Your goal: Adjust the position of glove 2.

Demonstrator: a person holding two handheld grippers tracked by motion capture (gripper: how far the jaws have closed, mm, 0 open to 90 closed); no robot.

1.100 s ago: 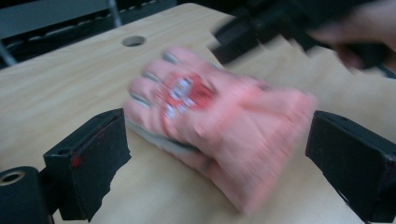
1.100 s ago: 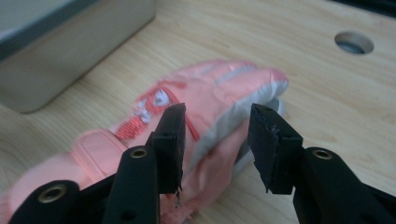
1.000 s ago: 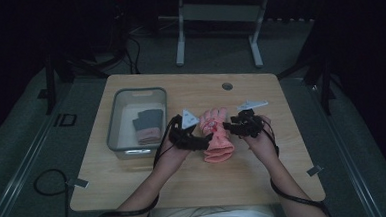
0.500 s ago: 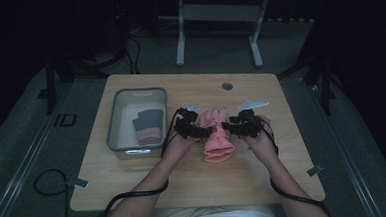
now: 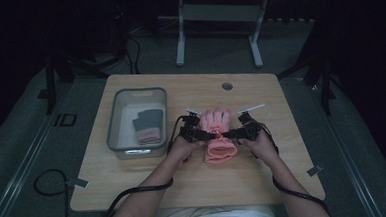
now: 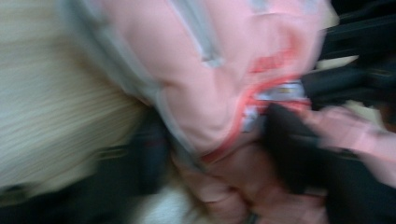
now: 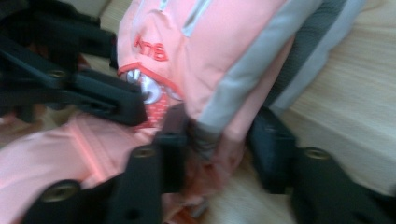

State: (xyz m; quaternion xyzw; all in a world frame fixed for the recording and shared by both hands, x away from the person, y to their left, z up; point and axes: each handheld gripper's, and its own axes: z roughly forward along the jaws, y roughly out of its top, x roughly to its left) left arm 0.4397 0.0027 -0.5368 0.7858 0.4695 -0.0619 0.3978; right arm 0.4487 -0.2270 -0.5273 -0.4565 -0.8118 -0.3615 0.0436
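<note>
A pink glove (image 5: 217,134) is lain at the desk's (image 5: 135,186) middle, fingers toward the far edge. It is grasped at its wrist by the left gripper (image 5: 206,134) and right gripper (image 5: 228,134), whose jaws have just been closing on it.

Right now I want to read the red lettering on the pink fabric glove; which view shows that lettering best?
The right gripper view: the red lettering sits close and fairly sharp on the pink fabric glove. The left gripper view shows it smeared by blur. The high view shows the whole glove, too small for letters.
</note>
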